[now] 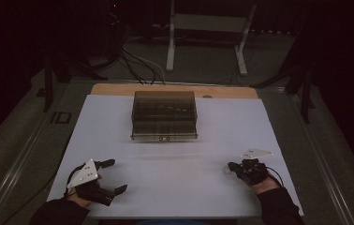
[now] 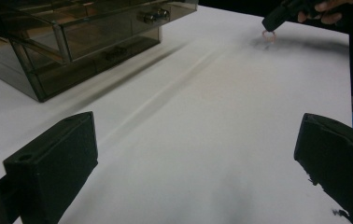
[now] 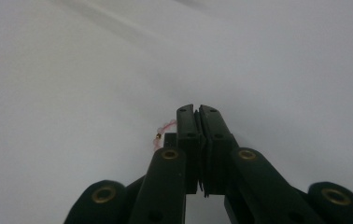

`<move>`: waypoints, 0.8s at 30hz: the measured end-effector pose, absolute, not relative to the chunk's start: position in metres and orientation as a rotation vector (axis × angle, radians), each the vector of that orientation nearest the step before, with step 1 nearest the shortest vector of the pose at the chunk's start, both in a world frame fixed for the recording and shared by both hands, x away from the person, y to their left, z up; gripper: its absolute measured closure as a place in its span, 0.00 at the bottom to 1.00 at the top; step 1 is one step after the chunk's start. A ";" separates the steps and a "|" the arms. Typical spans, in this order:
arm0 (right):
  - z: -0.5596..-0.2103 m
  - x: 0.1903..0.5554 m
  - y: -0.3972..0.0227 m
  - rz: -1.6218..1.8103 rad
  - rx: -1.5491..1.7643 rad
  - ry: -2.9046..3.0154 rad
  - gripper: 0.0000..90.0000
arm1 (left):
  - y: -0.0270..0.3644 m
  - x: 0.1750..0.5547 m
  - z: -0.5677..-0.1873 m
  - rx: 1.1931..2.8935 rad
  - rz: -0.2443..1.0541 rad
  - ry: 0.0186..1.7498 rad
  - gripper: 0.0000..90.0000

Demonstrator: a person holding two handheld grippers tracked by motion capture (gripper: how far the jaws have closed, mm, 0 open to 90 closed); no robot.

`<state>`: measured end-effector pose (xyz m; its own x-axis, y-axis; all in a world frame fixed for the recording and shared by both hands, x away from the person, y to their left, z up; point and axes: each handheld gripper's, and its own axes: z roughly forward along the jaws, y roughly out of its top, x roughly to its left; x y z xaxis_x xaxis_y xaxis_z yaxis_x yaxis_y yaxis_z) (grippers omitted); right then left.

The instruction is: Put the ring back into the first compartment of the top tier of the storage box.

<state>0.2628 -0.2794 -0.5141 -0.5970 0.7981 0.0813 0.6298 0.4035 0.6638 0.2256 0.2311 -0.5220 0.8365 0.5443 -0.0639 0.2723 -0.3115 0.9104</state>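
Observation:
A smoky see-through drawer box (image 1: 164, 116) stands at the middle of the white tabletop (image 1: 180, 159), its small knobs facing me; it also sits at the upper left of the left gripper view (image 2: 72, 42). My left gripper (image 1: 113, 176) rests at the near left with its jaws wide apart (image 2: 197, 123) and nothing between them. At the near right, my right gripper (image 1: 230, 167) is shut (image 3: 197, 111) on a small loop of pink beads (image 3: 163, 130) with one gold bead. The loop of pink beads (image 2: 268, 35) hangs from the jaw tips just above the table.
A strip of bare wood (image 1: 119, 89) edges the table's far side. Beyond it, cables (image 1: 137, 61) and a white metal stand (image 1: 208, 33) are on the dark floor. Wide bare tabletop lies between the two grippers and in front of the drawer box.

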 end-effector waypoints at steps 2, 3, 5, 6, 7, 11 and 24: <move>-0.513 0.262 -0.279 0.988 1.262 2.408 0.98 | 0.231 0.225 -0.522 1.904 0.308 0.612 0.01; -0.512 0.262 -0.278 0.987 1.262 2.406 0.98 | 0.231 0.225 -0.521 1.903 0.307 0.609 0.01; -0.512 0.262 -0.278 0.990 1.261 2.403 0.98 | 0.231 0.225 -0.522 1.905 0.307 0.608 0.01; -0.511 0.262 -0.278 0.987 1.260 2.403 0.98 | 0.231 0.226 -0.522 1.906 0.307 0.608 0.01; -0.511 0.262 -0.277 0.987 1.259 2.403 0.98 | 0.231 0.226 -0.522 1.904 0.306 0.608 0.01; -0.510 0.261 -0.276 0.978 1.257 2.400 0.98 | 0.231 0.225 -0.522 1.905 0.307 0.609 0.01; -0.503 0.257 -0.270 0.982 1.241 2.396 0.98 | 0.232 0.226 -0.521 1.901 0.307 0.609 0.01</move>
<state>0.2567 -0.2696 -0.5029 -0.5966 0.7996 0.0678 0.6170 0.4031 0.6759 0.2258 0.2316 -0.5214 0.8363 0.5443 -0.0666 0.2702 -0.3034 0.9138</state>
